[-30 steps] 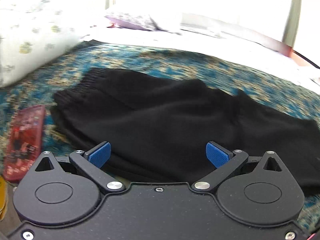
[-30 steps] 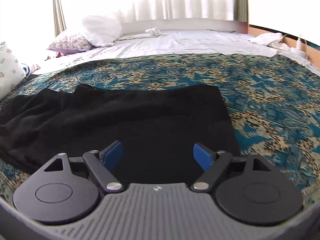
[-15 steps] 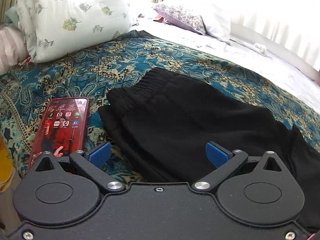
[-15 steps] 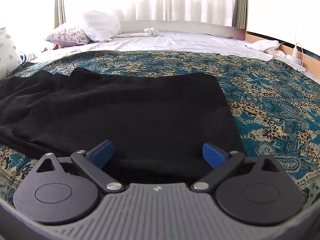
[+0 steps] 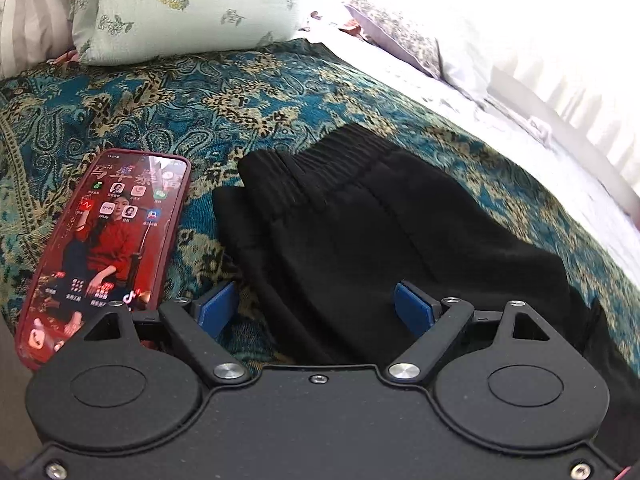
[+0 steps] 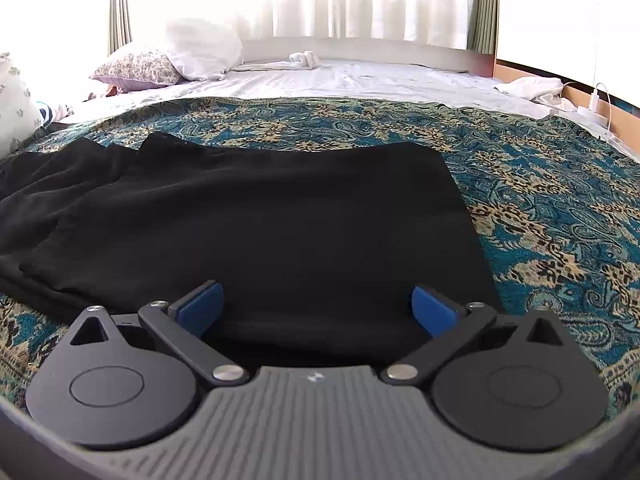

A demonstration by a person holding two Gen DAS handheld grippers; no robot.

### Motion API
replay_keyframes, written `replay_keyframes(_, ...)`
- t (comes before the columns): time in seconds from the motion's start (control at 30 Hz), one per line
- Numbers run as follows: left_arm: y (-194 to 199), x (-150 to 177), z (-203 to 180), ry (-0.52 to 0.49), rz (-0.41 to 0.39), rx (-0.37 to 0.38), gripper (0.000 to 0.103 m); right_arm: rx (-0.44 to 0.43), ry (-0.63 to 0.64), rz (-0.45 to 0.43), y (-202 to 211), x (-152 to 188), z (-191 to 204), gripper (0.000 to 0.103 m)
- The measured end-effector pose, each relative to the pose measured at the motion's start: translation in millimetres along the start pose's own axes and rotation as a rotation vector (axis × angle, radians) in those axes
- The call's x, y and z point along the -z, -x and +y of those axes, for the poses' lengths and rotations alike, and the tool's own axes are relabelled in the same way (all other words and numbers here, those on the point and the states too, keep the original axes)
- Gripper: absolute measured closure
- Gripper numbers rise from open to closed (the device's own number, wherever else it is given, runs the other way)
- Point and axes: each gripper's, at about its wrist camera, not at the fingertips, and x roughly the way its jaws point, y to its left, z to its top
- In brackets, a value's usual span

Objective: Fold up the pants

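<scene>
Black pants (image 5: pixel 372 232) lie flat on the patterned teal bedspread (image 5: pixel 200 92). Their elastic waistband (image 5: pixel 320 160) points toward the far left in the left wrist view. My left gripper (image 5: pixel 316 308) is open, low over the near waist corner, with the fabric edge between its blue pads. In the right wrist view the pants' leg end (image 6: pixel 280 220) lies spread out, its hem edge at the right. My right gripper (image 6: pixel 316 308) is open, low over the near edge of the leg fabric.
A red-cased phone (image 5: pixel 104 248) with its screen lit lies just left of the waistband, close to my left finger. Floral pillows (image 5: pixel 180 4) stand behind it. White sheet and pillows (image 6: pixel 192 52) lie farther back. A charger and cable (image 6: pixel 596 104) sit at the right edge.
My left gripper has swung left and dropped toward the waist corner; the phone came fully into view. My right gripper has moved down and closer to the leg's near edge and opened a little wider.
</scene>
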Motion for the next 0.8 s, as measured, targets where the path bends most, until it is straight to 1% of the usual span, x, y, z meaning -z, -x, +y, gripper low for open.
replay_keyframes(0.1,-8.3,-0.6,0.6,0.033,-0.019,0.000,0.017,0.000,0.002,-0.004,-1.0,0.5,0.9,0.000)
replay_keyframes(0.33,-17.0,-3.8,-4.5,0.040,-0.049,-0.030,0.017,0.002,0.005,-0.008,-2.1,1.1,2.2,0.000)
replay_keyframes(0.4,-17.3,-3.7,-6.4,0.033,-0.059,-0.050,0.025,0.002,0.005,-0.008,-2.2,1.0,2.6,0.000)
replay_keyframes(0.43,-16.7,-3.7,-8.3,0.022,-0.066,-0.083,0.043,0.001,0.006,-0.008,-2.2,1.1,2.7,0.000)
replay_keyframes(0.47,-14.6,-3.0,-10.7,0.007,-0.078,-0.127,0.068,0.002,0.005,-0.008,-2.2,1.0,2.7,0.000)
replay_keyframes(0.5,-10.6,-2.2,-12.9,-0.010,-0.098,-0.159,0.078,0.002,0.005,-0.009,-2.2,1.0,2.8,0.000)
replay_keyframes(0.53,-4.6,-1.5,-14.9,-0.025,-0.121,-0.159,0.087,0.002,0.005,-0.009,-2.2,1.0,3.0,0.000)
replay_keyframes(0.6,11.3,-0.8,-20.9,-0.050,-0.179,-0.131,0.089,0.001,0.005,-0.010,-2.2,0.6,2.9,0.000)
replay_keyframes(0.7,36.7,-2.0,-40.1,-0.120,-0.270,-0.076,0.091,0.000,0.004,-0.008,-2.3,0.4,2.6,0.000)
replay_keyframes(0.73,44.8,-2.3,-47.8,-0.137,-0.290,-0.050,0.091,-0.001,0.003,-0.006,-2.4,0.1,2.5,0.000)
replay_keyframes(0.8,64.1,-0.2,-69.6,-0.182,-0.324,0.029,0.091,-0.004,-0.005,0.000,-1.2,-1.8,1.0,0.000)
